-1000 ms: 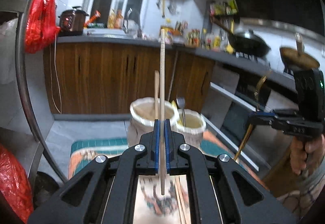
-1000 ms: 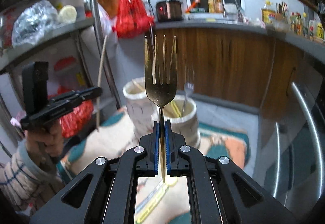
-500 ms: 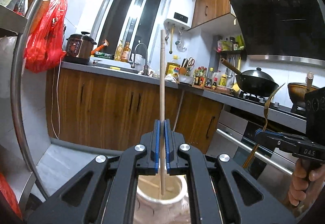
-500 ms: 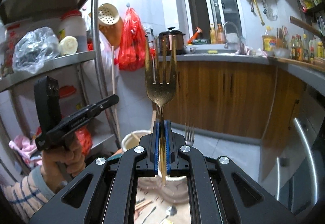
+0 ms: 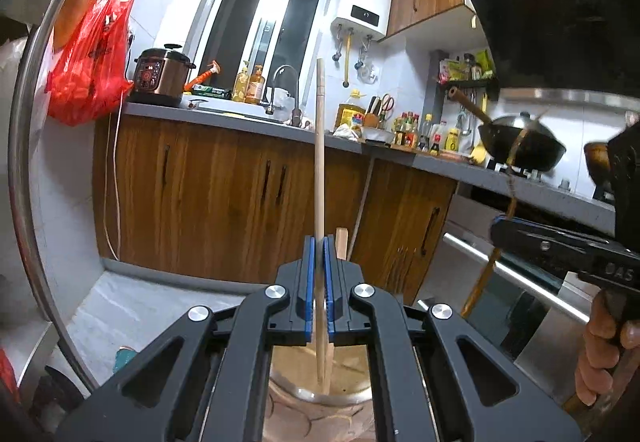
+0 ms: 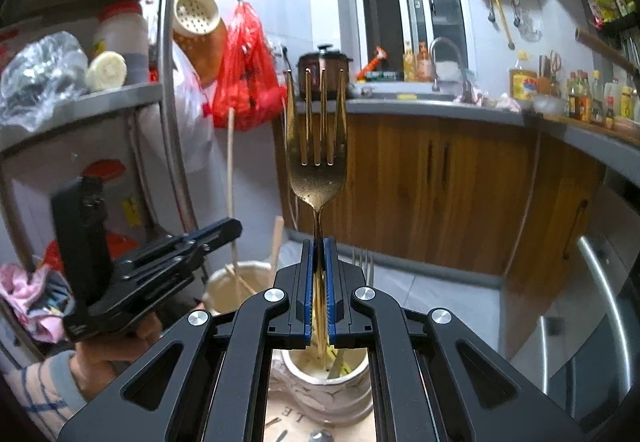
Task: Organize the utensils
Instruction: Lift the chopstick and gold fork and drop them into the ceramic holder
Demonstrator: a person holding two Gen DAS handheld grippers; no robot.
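A single wooden chopstick (image 5: 319, 169) stands upright, pinched between the blue pads of the left tool (image 5: 319, 270), which is clenched on it low on the shaft; its lower tip hangs just over the mouth of a cream ceramic holder (image 5: 320, 396) directly beneath. In the right wrist view the left tool (image 6: 224, 232) appears from the side with the chopstick (image 6: 230, 177) rising from it above that same holder (image 6: 224, 288), where two more sticks lean inside.

The right tool (image 6: 319, 274) is clamped on the handle of one gold fork (image 6: 317, 145), held upright with four tines pointing up. The handle's end hangs over a second cream holder (image 6: 324, 398) below the tool, with some cutlery in it; what kinds cannot be told. A silver fork (image 6: 363, 262) sticks up just behind the tool. From the left wrist view the right tool (image 5: 500, 228) shows at the right edge with the fork (image 5: 486, 274) seen edge-on, held by a hand (image 5: 604, 346).

The two holders stand side by side on a patterned surface, only slivers of which show under the tools. Around them is a small kitchen: a grey table (image 5: 240, 119) over dark wooden cabinets, carrying one pressure cooker (image 5: 160, 75), a sink tap (image 5: 286, 87) and a row of bottles. A black wok (image 5: 520, 145) sits on the stove, a white water heater (image 5: 362, 7) hangs on the wall, and a red plastic bag (image 5: 94, 61) hangs by a steel shelf rack (image 6: 80, 101).
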